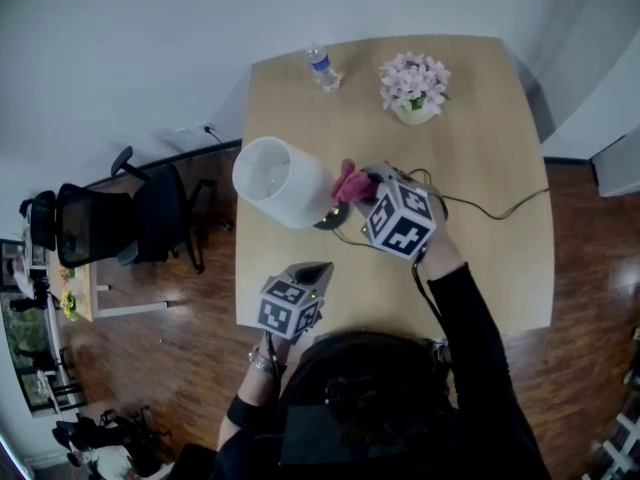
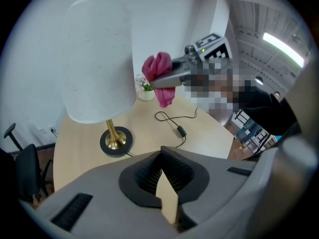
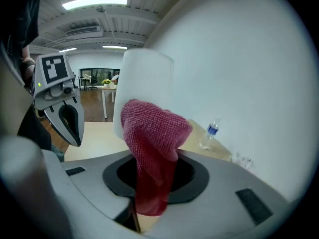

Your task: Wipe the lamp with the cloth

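My right gripper point(image 1: 362, 186) is clenched on the pink cloth point(image 1: 349, 180), which bunches up out of its jaws and hangs down between them. My left gripper point(image 1: 314, 270) is closed with nothing in it.

The lamp point(image 1: 277, 181) stands upright on the table point(image 1: 500, 118). Its long axis runs from the round dark base point(image 1: 333, 218) up the brass stem to the white shade. Taken from the lamp, the cloth is just beside the shade, on the side toward my right hand and above the base. It is near, but as far as I can tell not yet touching.

The left gripper is on the lamp's near side, well apart from it, pointing toward the base. So the right hand is the nearer one. I judge the wipe calls for a short push across onto the shade, then strokes along its height.
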`<state>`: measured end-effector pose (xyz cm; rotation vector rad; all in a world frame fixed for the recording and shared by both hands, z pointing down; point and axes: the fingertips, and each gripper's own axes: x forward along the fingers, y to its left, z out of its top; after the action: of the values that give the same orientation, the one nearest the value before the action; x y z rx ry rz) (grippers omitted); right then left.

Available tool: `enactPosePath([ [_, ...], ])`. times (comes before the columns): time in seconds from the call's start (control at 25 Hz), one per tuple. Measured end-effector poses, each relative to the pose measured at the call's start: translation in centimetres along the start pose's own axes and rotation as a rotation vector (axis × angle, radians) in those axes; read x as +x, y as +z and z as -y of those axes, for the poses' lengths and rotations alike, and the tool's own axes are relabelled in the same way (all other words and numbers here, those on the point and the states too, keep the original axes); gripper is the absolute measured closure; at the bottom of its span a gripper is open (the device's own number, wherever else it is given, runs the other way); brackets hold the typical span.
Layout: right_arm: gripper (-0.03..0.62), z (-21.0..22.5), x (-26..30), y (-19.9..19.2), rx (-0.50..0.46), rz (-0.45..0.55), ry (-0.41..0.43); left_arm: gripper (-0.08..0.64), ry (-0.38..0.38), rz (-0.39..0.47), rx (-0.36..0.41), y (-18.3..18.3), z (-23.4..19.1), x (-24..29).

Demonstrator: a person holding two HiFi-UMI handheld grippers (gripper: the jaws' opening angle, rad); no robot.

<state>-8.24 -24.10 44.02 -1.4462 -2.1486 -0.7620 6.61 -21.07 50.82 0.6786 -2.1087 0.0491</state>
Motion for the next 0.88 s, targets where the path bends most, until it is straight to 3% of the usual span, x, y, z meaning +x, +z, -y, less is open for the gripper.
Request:
enactPosePath([
  [0.24, 0.488, 1.9, -1.8, 7.2, -0.186, 0.115, 0.076, 0.548, 0.002, -0.016, -0.01, 0.1, 0.6, 0.7],
  [0.44, 0.488, 2.2, -1.4, 10.4, -0.232, 0.16, 0.171, 0.548, 0.004, -0.003, -0.034, 0.2, 0.8, 1.0],
  [0.72, 0.488, 1.6, 0.0, 9.5, -0.184, 0.18, 0.276, 0.548, -0.003, -0.011, -0.064, 0.0, 0.9, 1.9],
  [0.88, 0.489, 1.2, 1.6, 7.1, -0.205, 0.111, 0.28, 0.548, -0.014, -0.025, -0.068, -0.2, 1.1, 2.3],
])
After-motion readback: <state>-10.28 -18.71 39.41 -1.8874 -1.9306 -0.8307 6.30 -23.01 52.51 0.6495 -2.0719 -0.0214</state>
